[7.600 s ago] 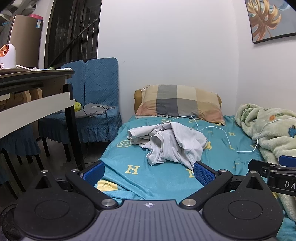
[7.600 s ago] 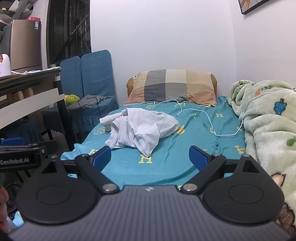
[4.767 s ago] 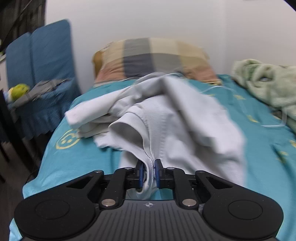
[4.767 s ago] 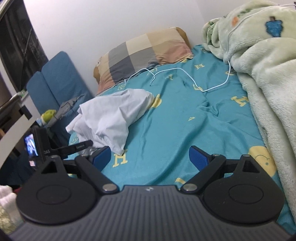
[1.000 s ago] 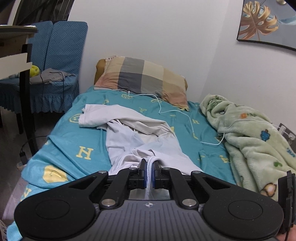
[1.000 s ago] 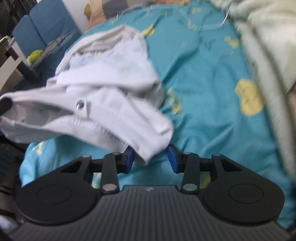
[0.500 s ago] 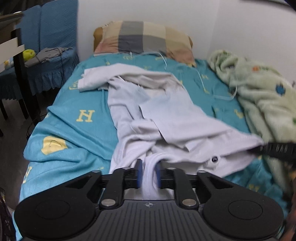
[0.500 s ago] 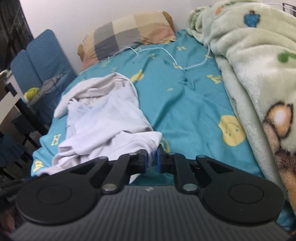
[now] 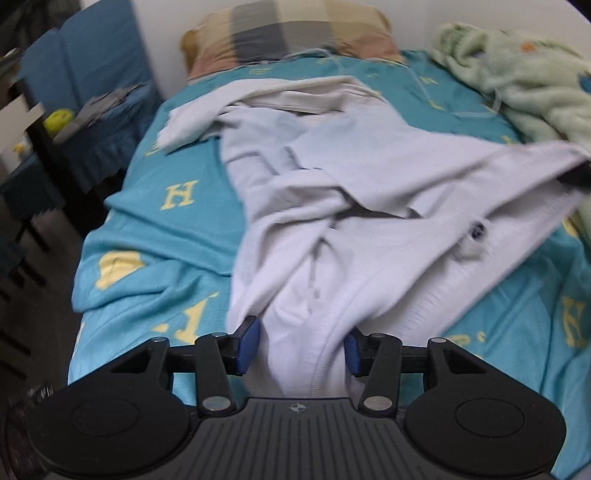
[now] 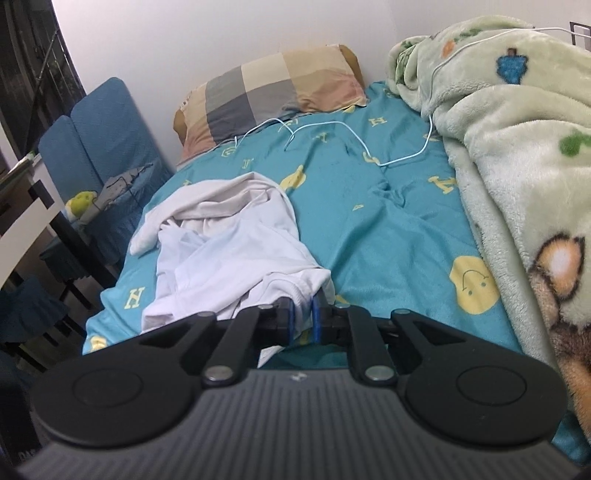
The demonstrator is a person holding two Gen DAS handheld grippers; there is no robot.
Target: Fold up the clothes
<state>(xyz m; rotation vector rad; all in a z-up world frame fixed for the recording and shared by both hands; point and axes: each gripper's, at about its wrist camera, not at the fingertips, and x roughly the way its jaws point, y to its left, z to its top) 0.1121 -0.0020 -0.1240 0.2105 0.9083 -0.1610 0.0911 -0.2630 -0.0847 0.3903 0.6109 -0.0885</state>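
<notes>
My left-wrist view is smeared with motion: the pillow (image 9: 291,29) at the top is a soft patchwork, and the garment (image 9: 354,206) has no crisp edges. Its near end drops behind my left gripper (image 9: 301,345), so I cannot see where it ends. At the right edge its far corner runs into a dark shape I cannot make out. In the right-wrist view, my right gripper (image 10: 301,319) hides the pinched hem, and the blanket (image 10: 517,147) is cut off by the right edge.
</notes>
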